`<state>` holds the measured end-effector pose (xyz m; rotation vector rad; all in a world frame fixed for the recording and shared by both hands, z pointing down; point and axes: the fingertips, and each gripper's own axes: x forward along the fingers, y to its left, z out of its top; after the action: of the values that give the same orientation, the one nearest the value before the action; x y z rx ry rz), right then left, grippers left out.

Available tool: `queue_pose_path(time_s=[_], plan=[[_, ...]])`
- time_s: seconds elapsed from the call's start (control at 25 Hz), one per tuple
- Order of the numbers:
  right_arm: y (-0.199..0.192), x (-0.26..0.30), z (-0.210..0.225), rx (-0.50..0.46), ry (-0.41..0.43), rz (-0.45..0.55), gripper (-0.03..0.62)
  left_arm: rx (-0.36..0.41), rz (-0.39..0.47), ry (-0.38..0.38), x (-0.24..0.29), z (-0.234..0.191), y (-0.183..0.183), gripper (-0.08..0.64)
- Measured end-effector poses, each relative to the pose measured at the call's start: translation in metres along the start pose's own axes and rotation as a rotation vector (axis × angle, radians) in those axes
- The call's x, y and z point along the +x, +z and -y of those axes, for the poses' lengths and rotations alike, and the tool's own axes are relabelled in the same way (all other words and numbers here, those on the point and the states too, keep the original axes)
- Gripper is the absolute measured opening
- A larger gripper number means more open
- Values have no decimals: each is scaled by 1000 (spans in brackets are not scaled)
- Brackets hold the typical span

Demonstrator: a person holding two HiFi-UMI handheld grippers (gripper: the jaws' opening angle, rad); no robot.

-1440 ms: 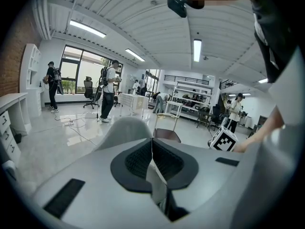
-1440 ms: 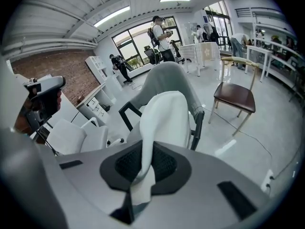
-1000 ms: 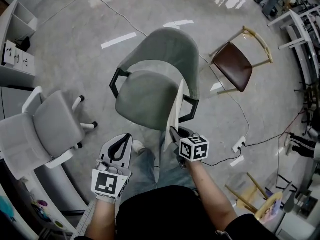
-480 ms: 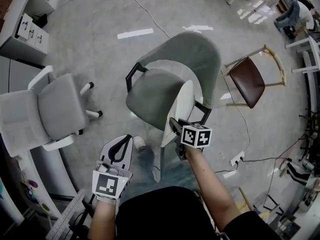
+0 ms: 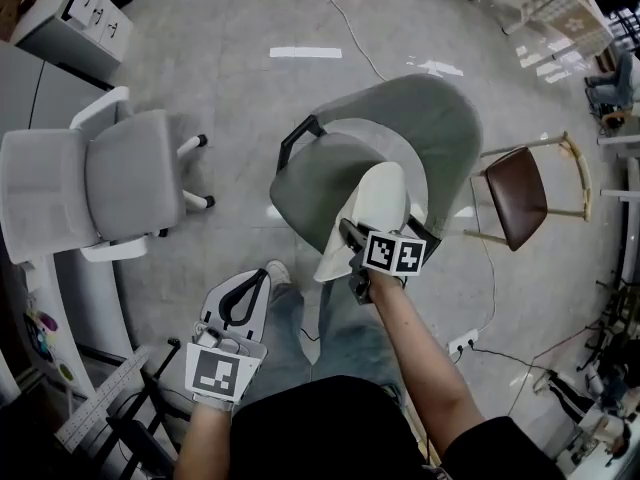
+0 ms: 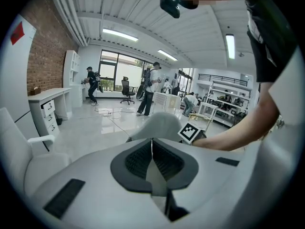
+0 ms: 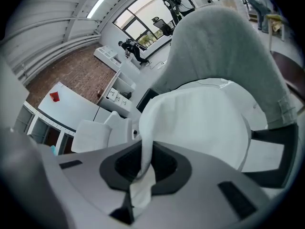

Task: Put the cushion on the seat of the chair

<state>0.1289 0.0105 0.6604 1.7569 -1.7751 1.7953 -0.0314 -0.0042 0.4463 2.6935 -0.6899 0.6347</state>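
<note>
Black T-shirt (image 5: pixel 330 423), blue jeans (image 5: pixel 352 346), white shoe (image 5: pixel 277 270)

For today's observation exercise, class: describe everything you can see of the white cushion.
The cushion is white, thin and rounded, and looks like soft fabric. It is held tilted over the seat of the grey-green chair, with its far edge apparently near the backrest, not yet lying flat. The right claw is shut on its near edge, bunching the cloth there.

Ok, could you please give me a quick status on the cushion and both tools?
Right tool shut on white cushion, held tilted over seat of green chair, not released. Left tool shut, empty. Nothing blocking the seat.
</note>
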Motion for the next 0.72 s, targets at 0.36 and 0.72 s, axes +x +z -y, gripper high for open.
queue_pose_path(time_s=[0.36,0.72], plan=[[26,57,10,49,23,-51,41,-71,-20,90,0,-17,-18,14],[50,116,31,153,22,-70,46,-110,-30,171,-2,-39,-31,14]])
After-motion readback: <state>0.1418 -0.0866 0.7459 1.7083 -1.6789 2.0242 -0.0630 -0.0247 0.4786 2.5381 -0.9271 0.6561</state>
